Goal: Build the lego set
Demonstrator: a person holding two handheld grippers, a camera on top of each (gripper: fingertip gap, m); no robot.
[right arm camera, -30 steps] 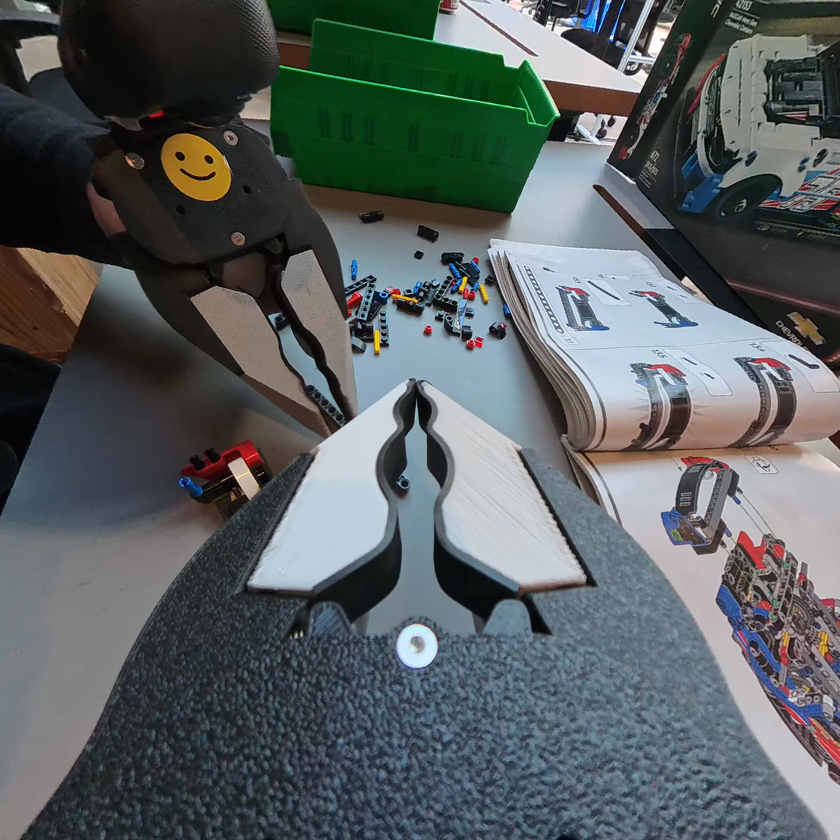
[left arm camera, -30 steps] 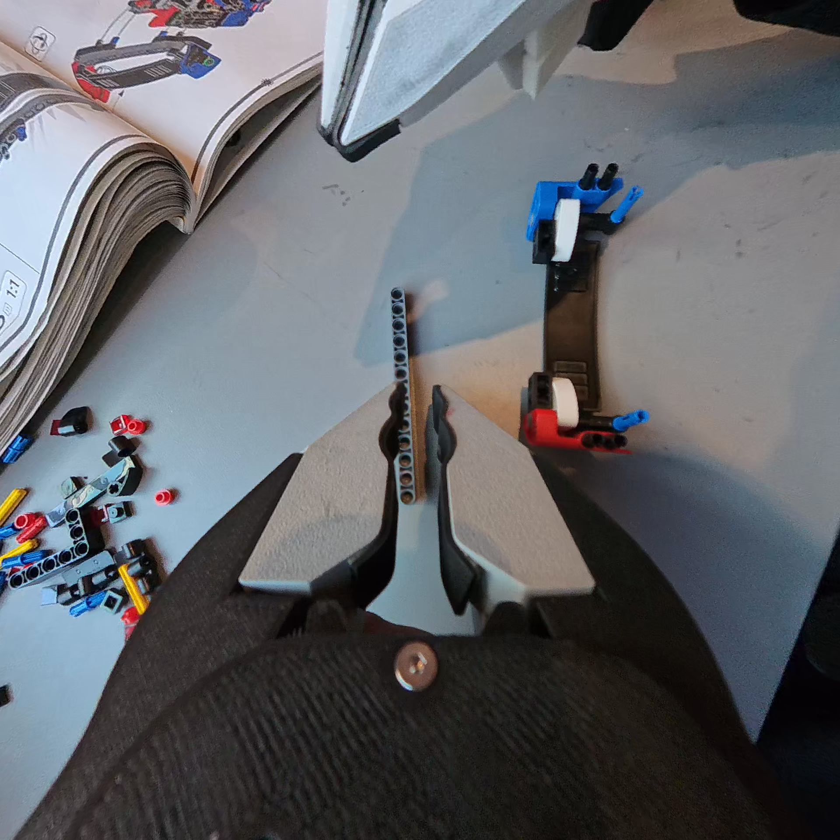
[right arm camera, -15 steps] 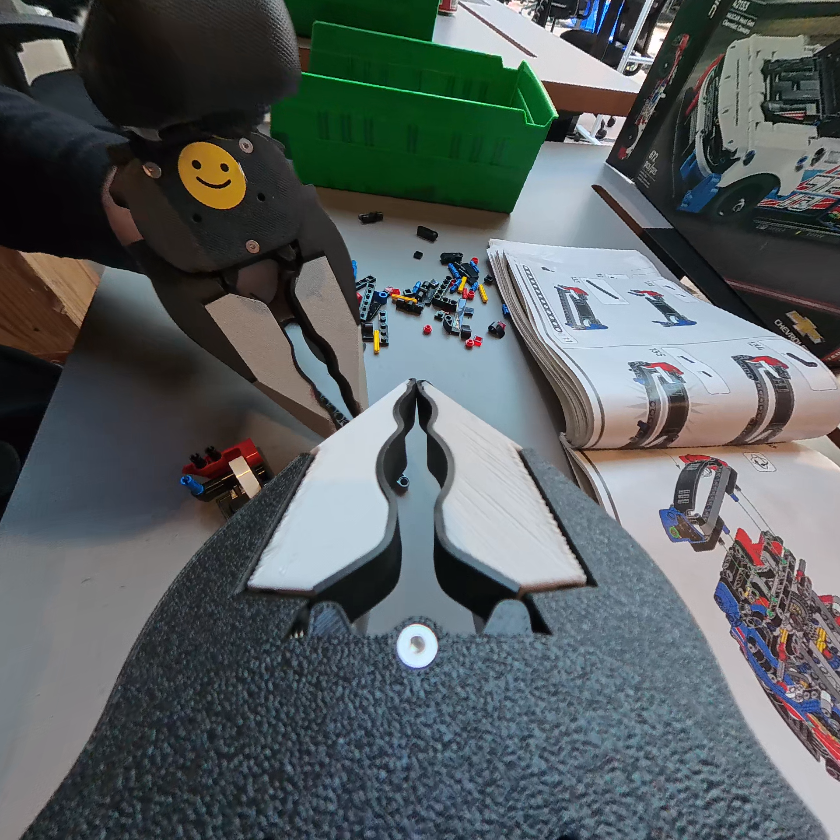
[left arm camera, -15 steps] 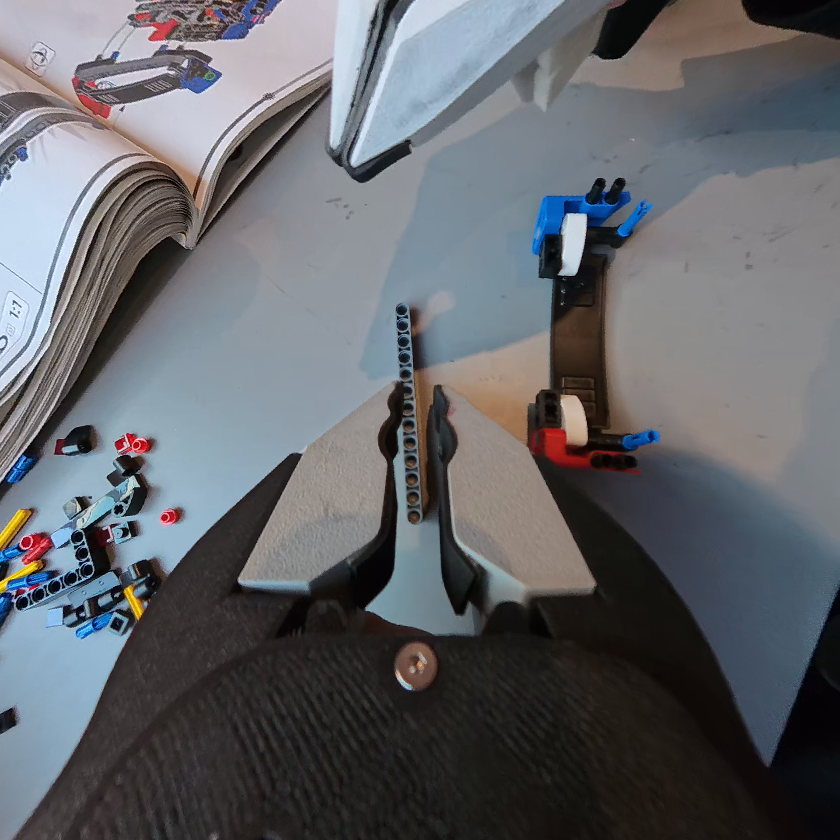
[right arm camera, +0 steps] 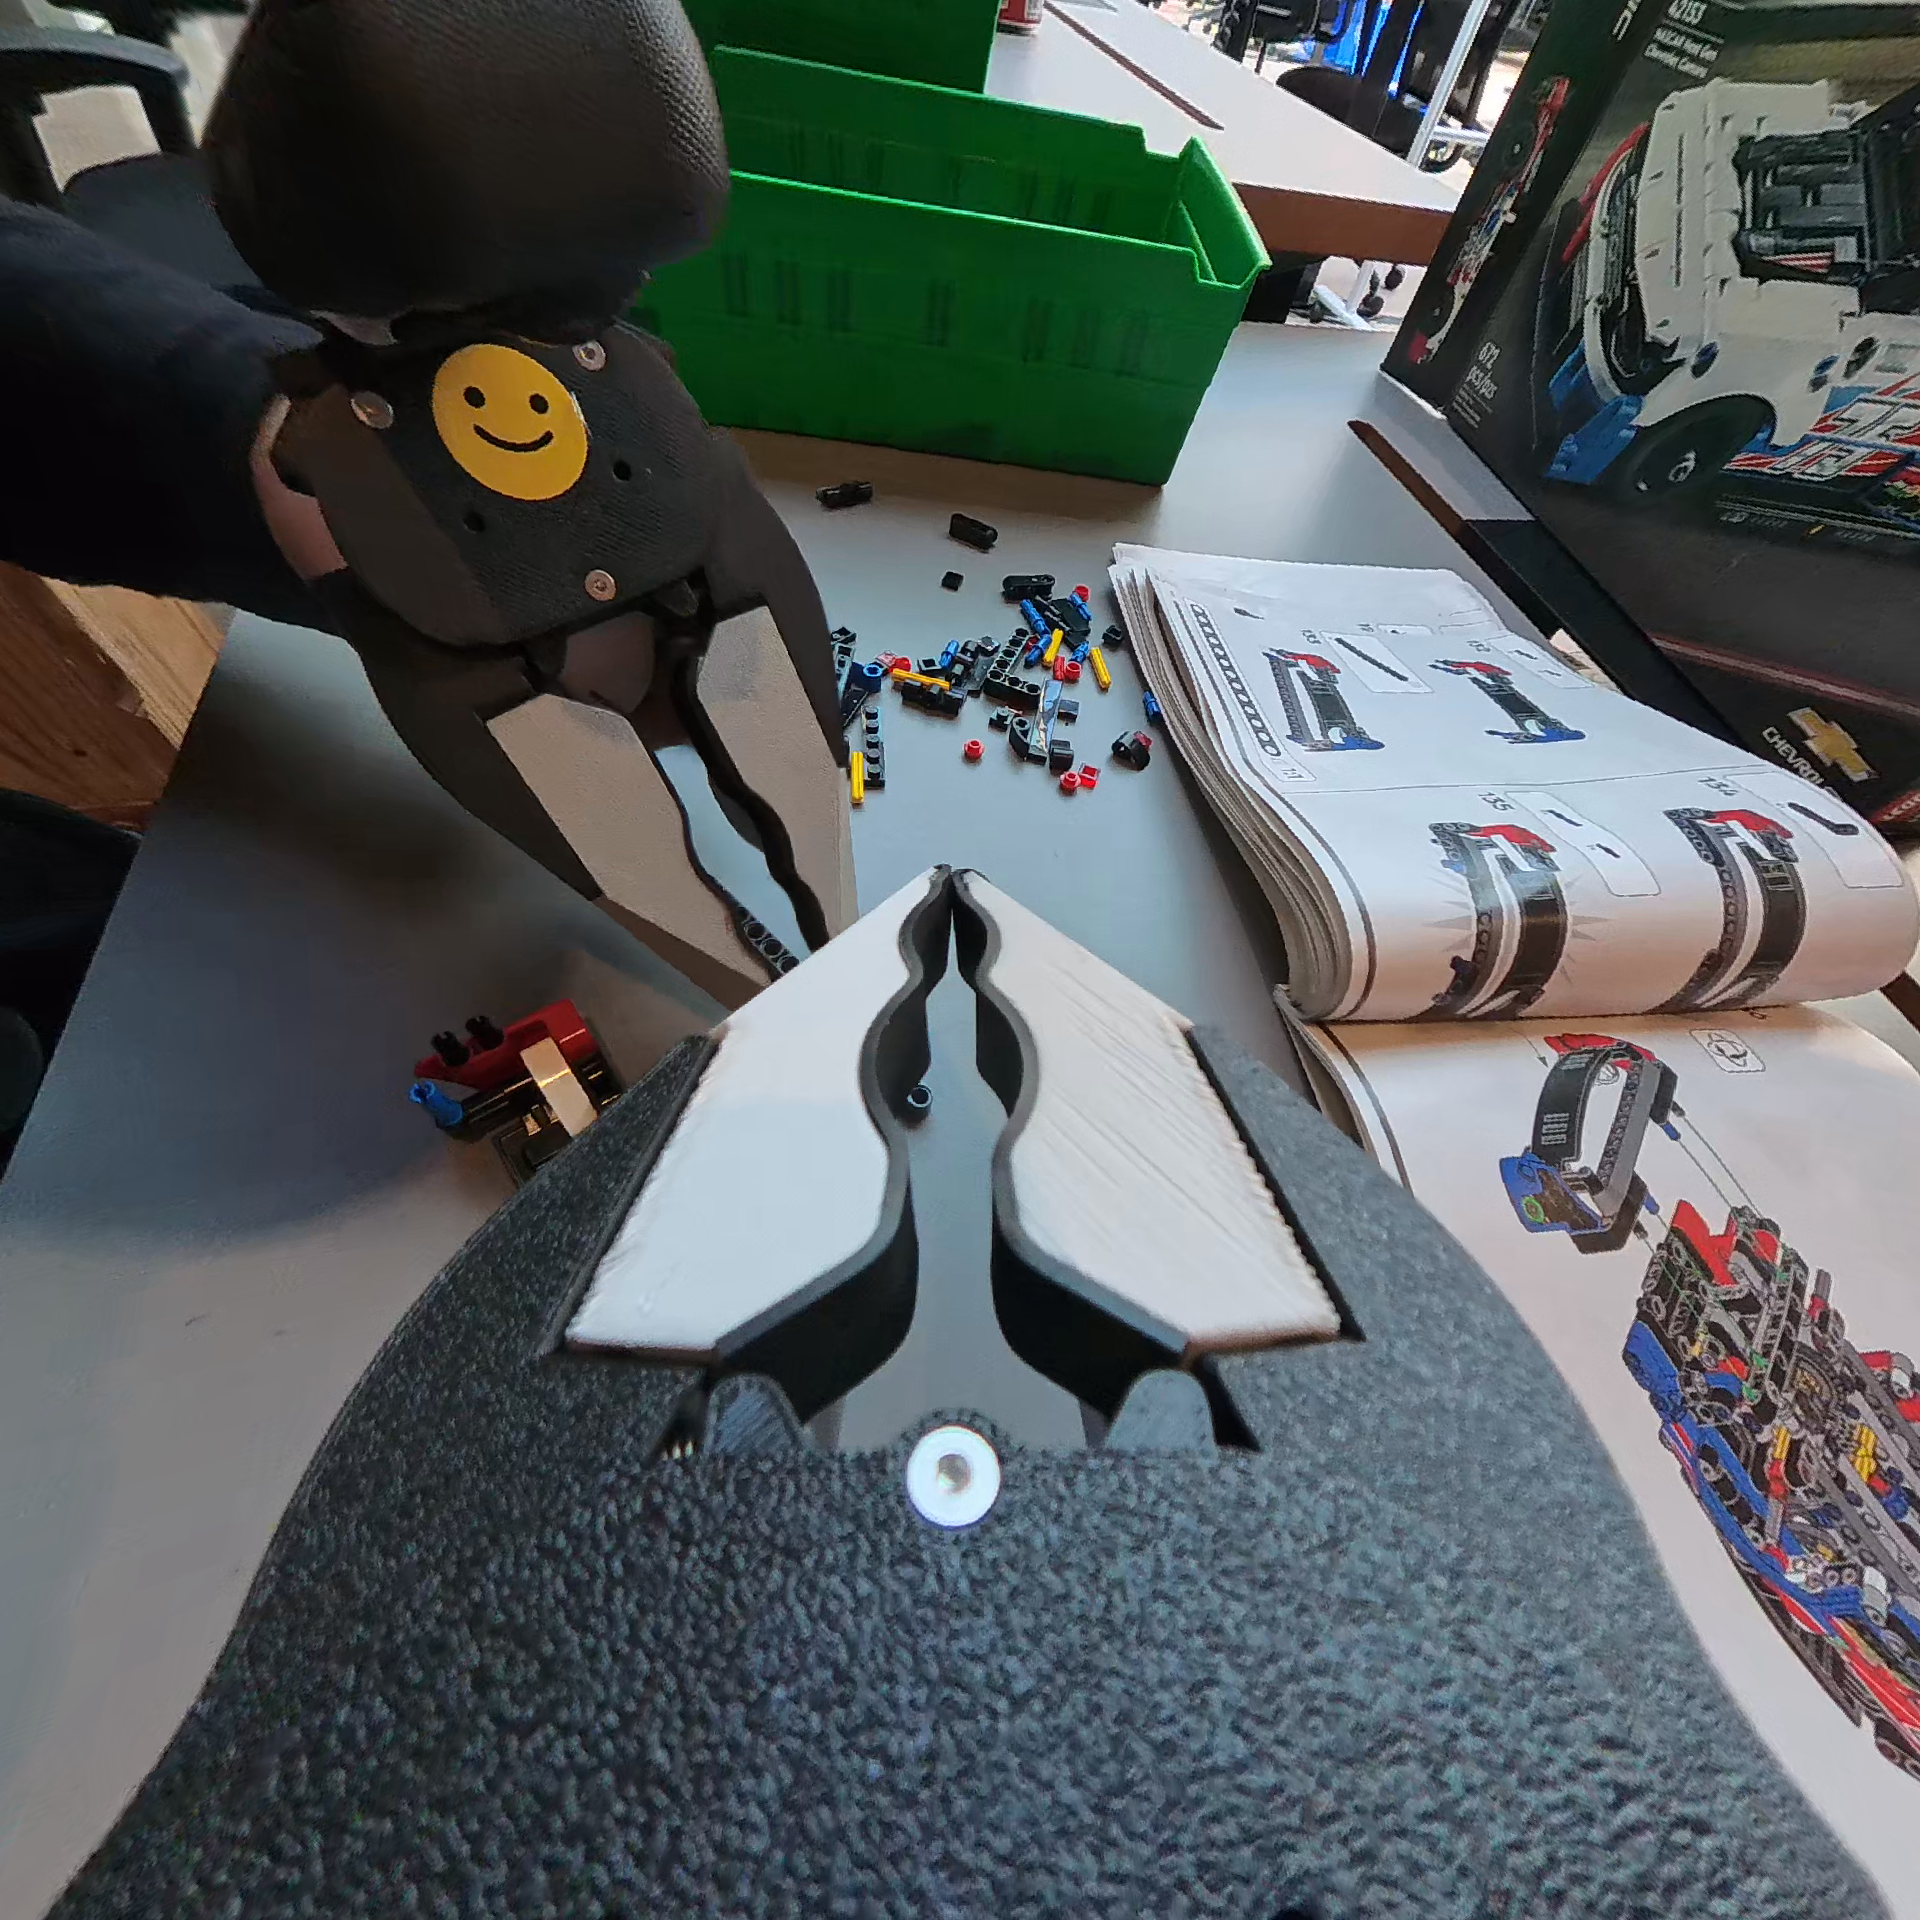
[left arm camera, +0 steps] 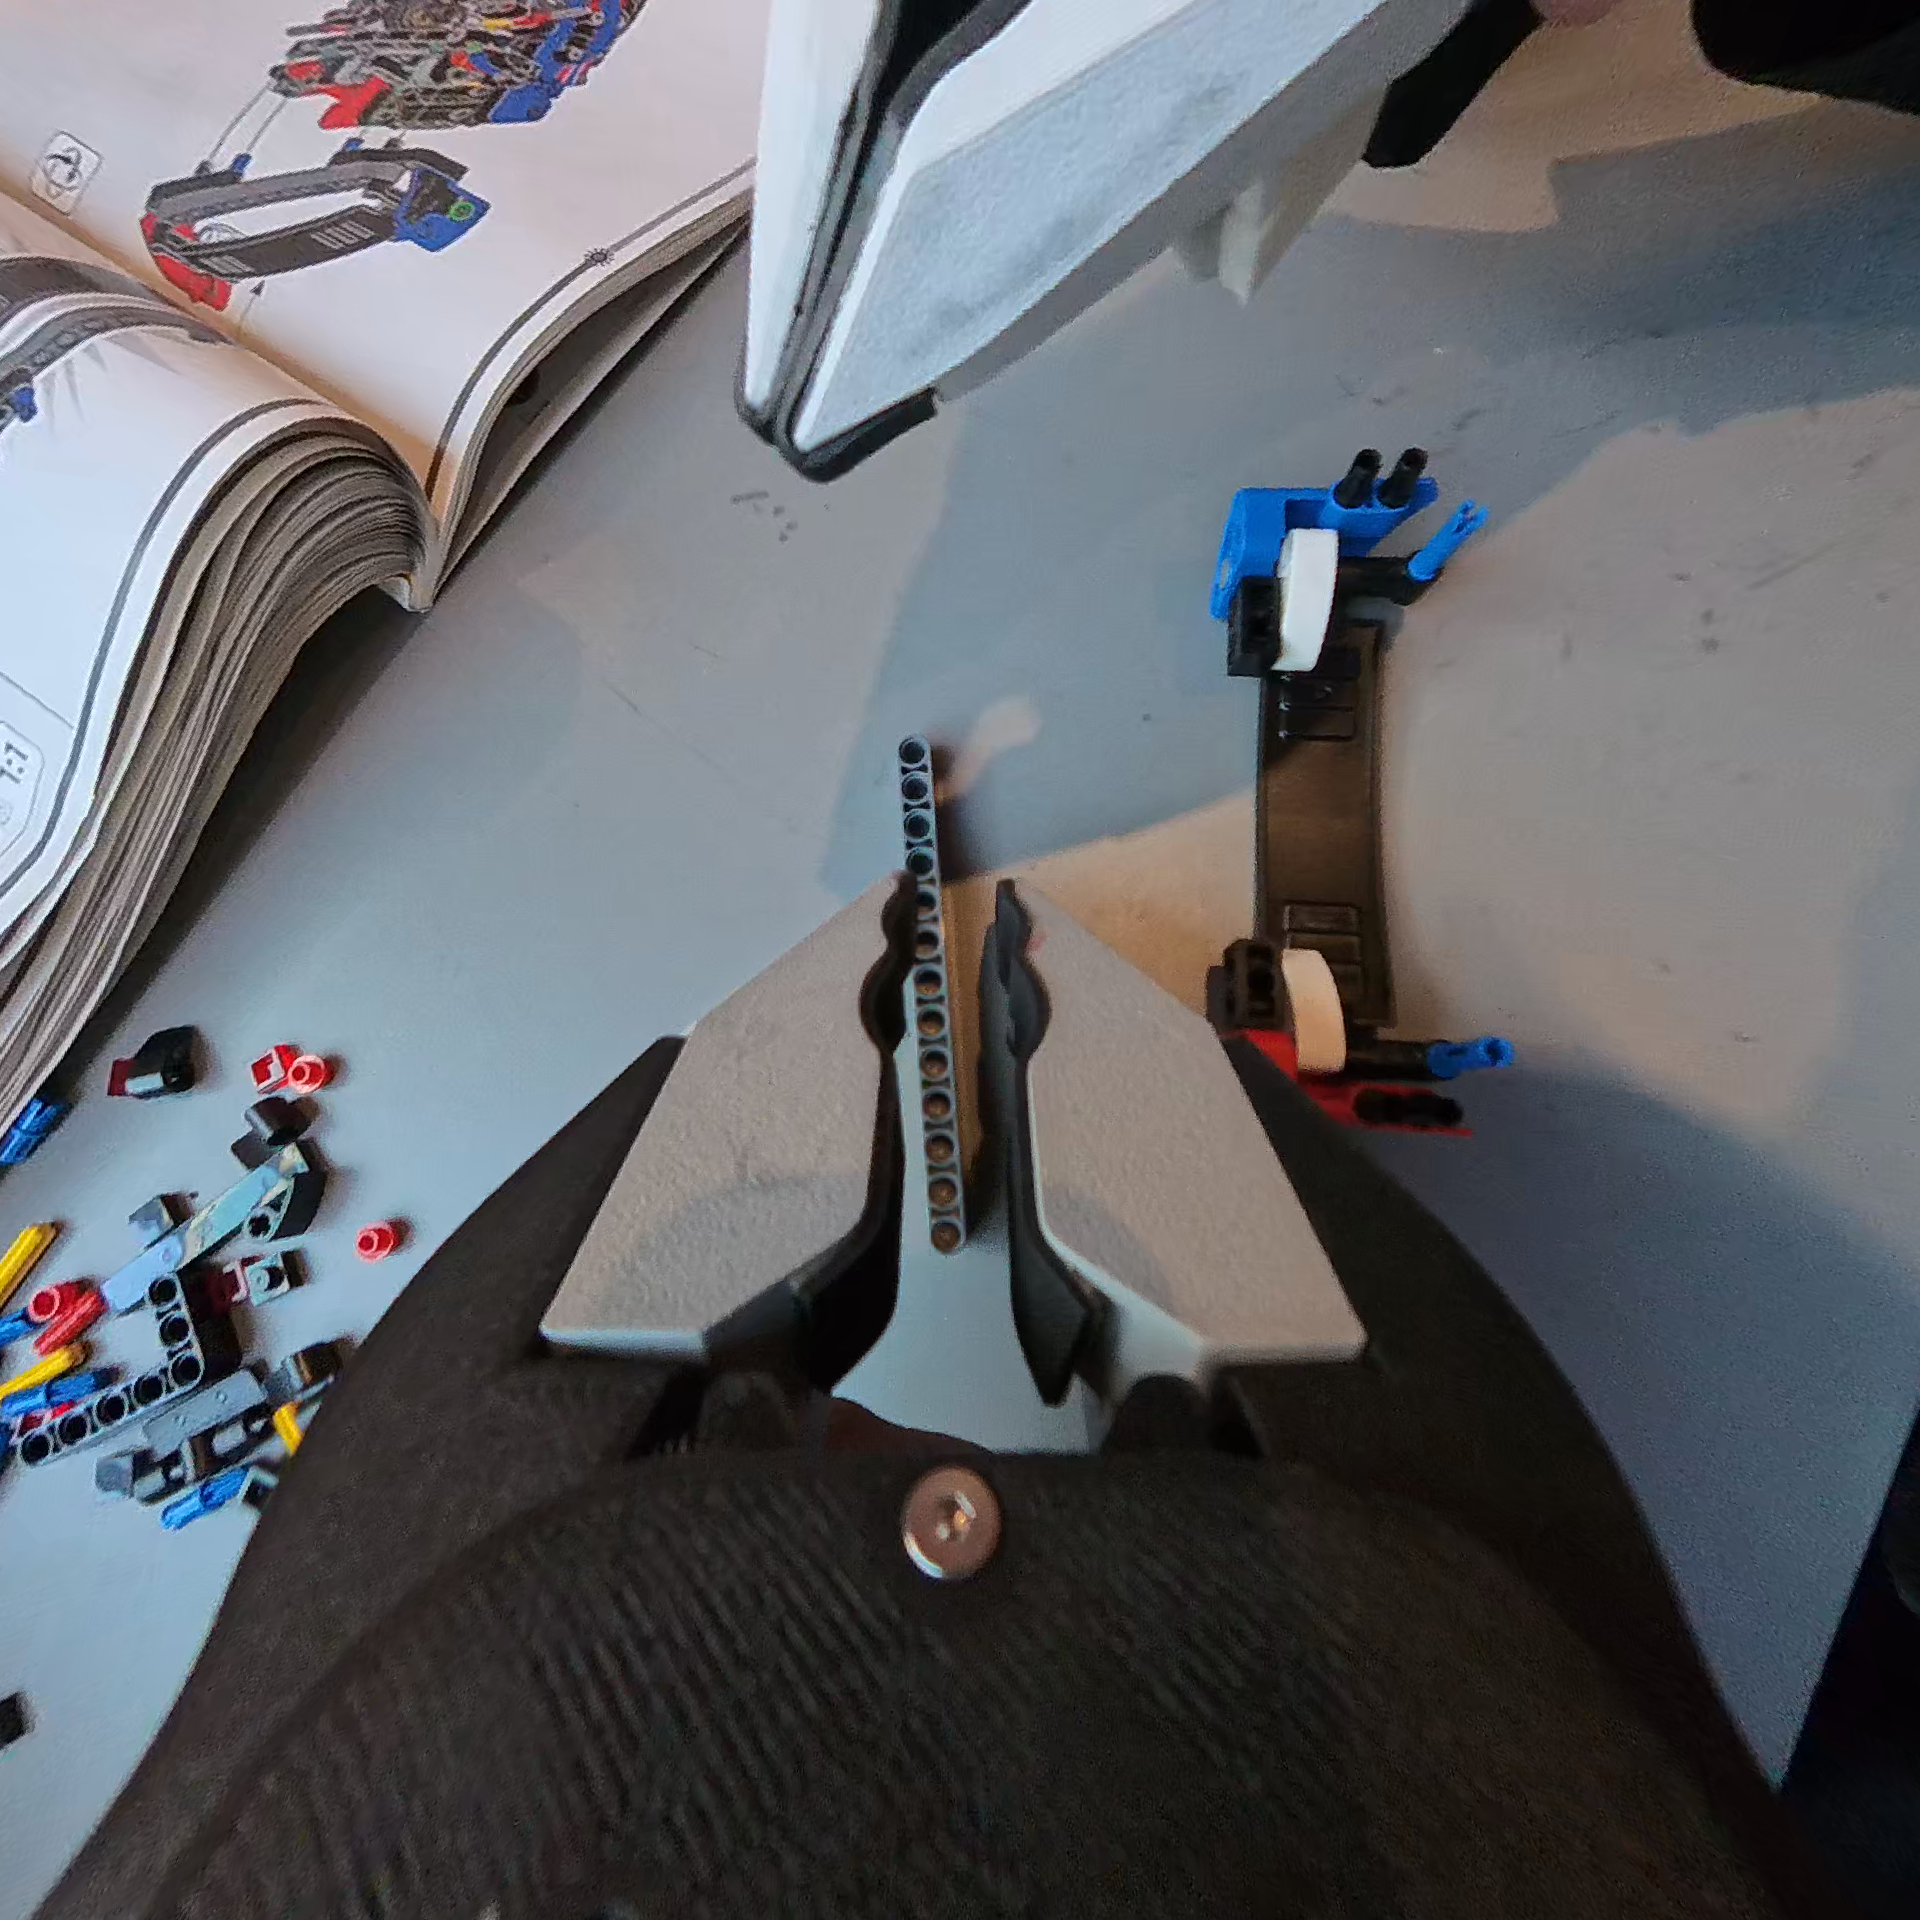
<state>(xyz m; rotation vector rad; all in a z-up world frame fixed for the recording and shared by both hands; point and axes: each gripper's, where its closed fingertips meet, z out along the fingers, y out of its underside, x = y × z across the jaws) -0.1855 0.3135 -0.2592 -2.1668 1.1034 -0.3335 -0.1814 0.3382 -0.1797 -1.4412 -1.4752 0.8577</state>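
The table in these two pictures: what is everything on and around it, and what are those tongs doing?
Long dark grey beam with holes: one, between the left tongs' fingers.
Black curved subassembly with red and blue ends: one, on the grey table, to the right of the beam.
Loose small pieces: many, mixed colours, beside the booklet.
Open instruction booklet: one, white.
Green plastic bins: two, behind the pieces.
Set box: one, dark, standing at far right.
Left tongs: slightly open around the beam.
Right tongs: tips together; a tiny piece sits between the fingers.
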